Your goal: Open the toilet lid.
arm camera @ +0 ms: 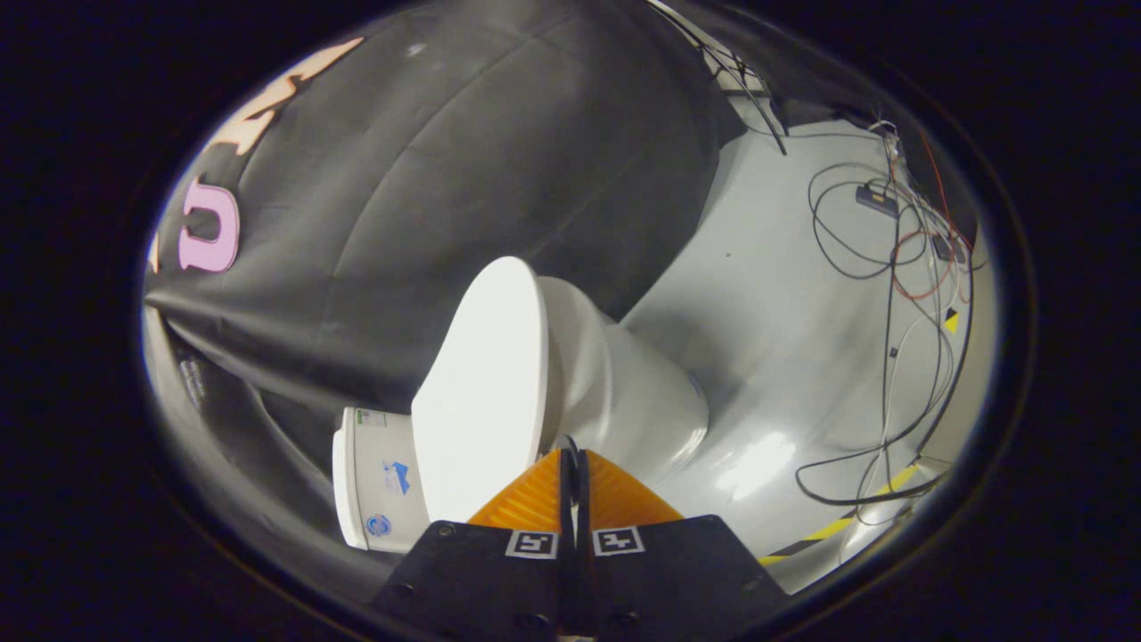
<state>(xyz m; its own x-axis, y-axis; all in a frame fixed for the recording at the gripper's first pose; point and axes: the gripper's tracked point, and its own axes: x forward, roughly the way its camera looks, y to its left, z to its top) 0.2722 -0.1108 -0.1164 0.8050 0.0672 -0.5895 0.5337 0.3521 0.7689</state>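
A white toilet stands on the grey floor against the black cloth wall, seen rolled sideways. Its flat white lid (486,383) lies closed over the bowl (615,392), with the cistern (379,477) behind it. My gripper (573,453) is shut, its two fingers pressed together with nothing between them. The fingertips sit just in front of the lid's edge, where the lid meets the bowl's rim; I cannot tell whether they touch it.
The grey floor (767,294) spreads beyond the bowl. Several loose cables (891,267) and a small black box (876,200) lie on it farther off. Yellow-and-black tape (838,528) marks the floor near the cables. The black cloth wall (463,160) hangs behind the toilet.
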